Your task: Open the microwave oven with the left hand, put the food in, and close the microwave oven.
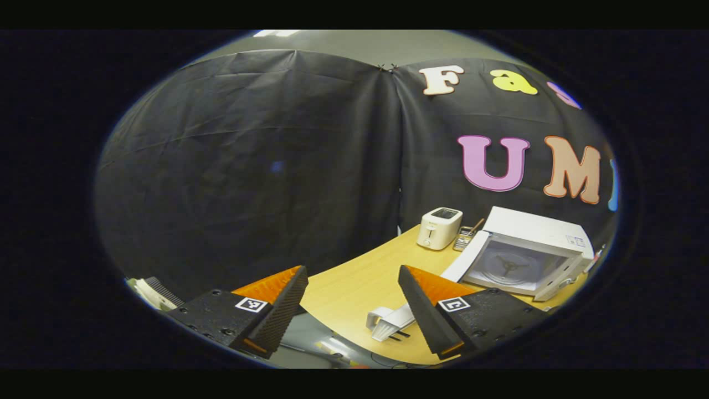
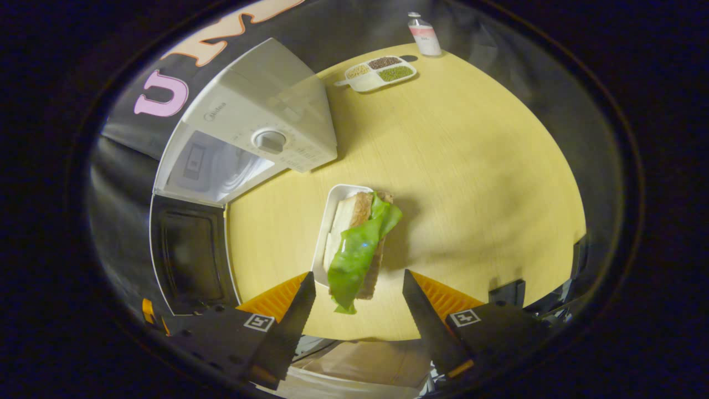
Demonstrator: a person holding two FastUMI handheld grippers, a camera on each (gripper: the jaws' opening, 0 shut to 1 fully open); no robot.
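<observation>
- In the left gripper view, the left gripper [image 1: 353,302] hangs released, its two fingers spread wide with nothing between them, above the near edge of the pale wooden tabletop [image 1: 354,282].
- Far to the right on that tabletop stands the white box-shaped microwave oven [image 1: 526,252], its door swung open so the glass turntable inside shows.
- Just left of the microwave sits a small white toaster [image 1: 439,228], with a small wire rack [image 1: 465,238] between the two.
- A folded white and grey item [image 1: 390,321] lies near the tabletop's near edge, beside the left gripper's right finger; what it is cannot be told.
- In the right gripper view, the right gripper [image 2: 359,302] is released too, fingers apart, above the near end of the food.
- The food is a sandwich with a long green lettuce leaf [image 2: 360,244], lying on a white rectangular tray [image 2: 332,221] on the tabletop, just right of the microwave's open dark-windowed door [image 2: 188,255].
- The fingers do not press on the sandwich or the tray.
- At the tabletop's far edge rest a white divided dish of grains and beans [image 2: 379,72] and, near it, a small white bottle with a pink band [image 2: 425,36].
</observation>
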